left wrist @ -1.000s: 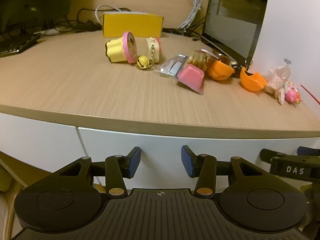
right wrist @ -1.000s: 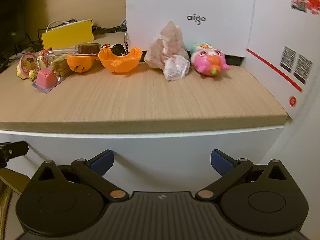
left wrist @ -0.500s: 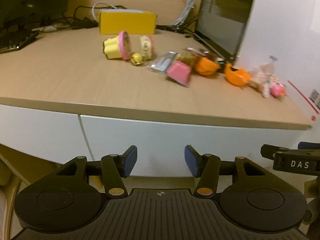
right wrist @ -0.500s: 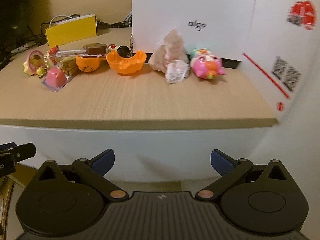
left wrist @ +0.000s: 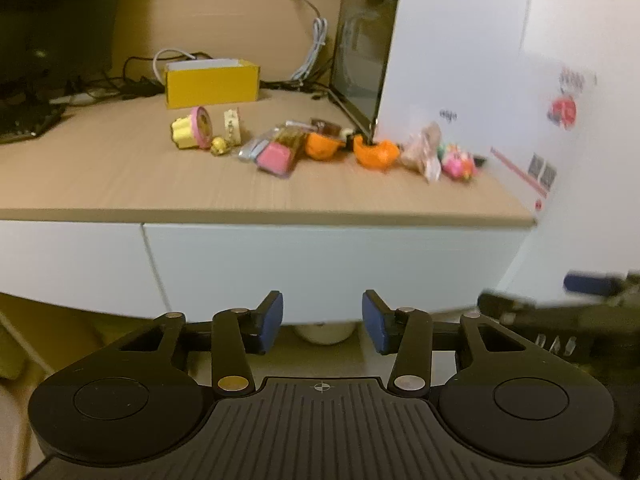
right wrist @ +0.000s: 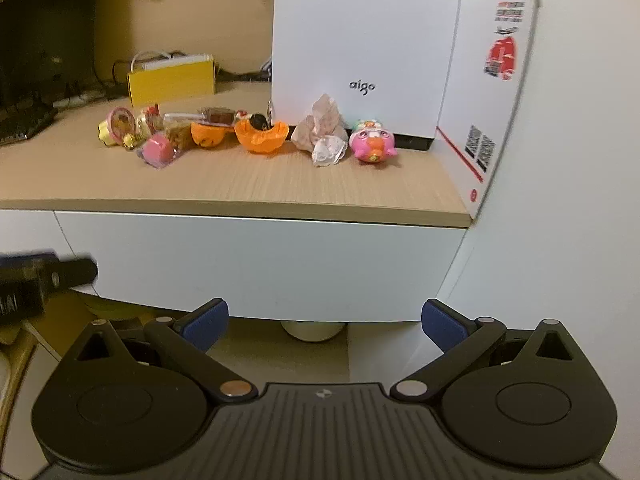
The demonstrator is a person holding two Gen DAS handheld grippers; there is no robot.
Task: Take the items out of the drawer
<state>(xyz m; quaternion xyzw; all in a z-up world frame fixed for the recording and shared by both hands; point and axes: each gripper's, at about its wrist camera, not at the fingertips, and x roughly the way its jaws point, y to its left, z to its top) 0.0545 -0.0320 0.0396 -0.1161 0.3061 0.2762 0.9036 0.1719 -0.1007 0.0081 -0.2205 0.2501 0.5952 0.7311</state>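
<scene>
The white drawer front [left wrist: 328, 264] [right wrist: 256, 264] under the wooden desk top is closed. On the desk lies a row of small items: a yellow-and-pink toy [left wrist: 192, 133], a pink packet [left wrist: 275, 157], two orange shells [right wrist: 262, 138], a crumpled wrapper [right wrist: 325, 136] and a pink plush toy [right wrist: 372, 145]. My left gripper [left wrist: 322, 322] hangs in front of the drawer, open and empty. My right gripper [right wrist: 325, 320] is open wide, also empty, level with the drawer's lower edge. Each gripper shows at the edge of the other's view.
A white "aigo" box [right wrist: 364, 44] stands at the back right of the desk, a yellow box [left wrist: 212, 88] and cables at the back left. A keyboard [right wrist: 24, 122] lies far left. A pale round object [right wrist: 311, 330] sits on the floor under the drawer.
Both grippers have pulled back and away from the desk, so the drawer front and desk look smaller and farther. Neither gripper's opening changed much.
</scene>
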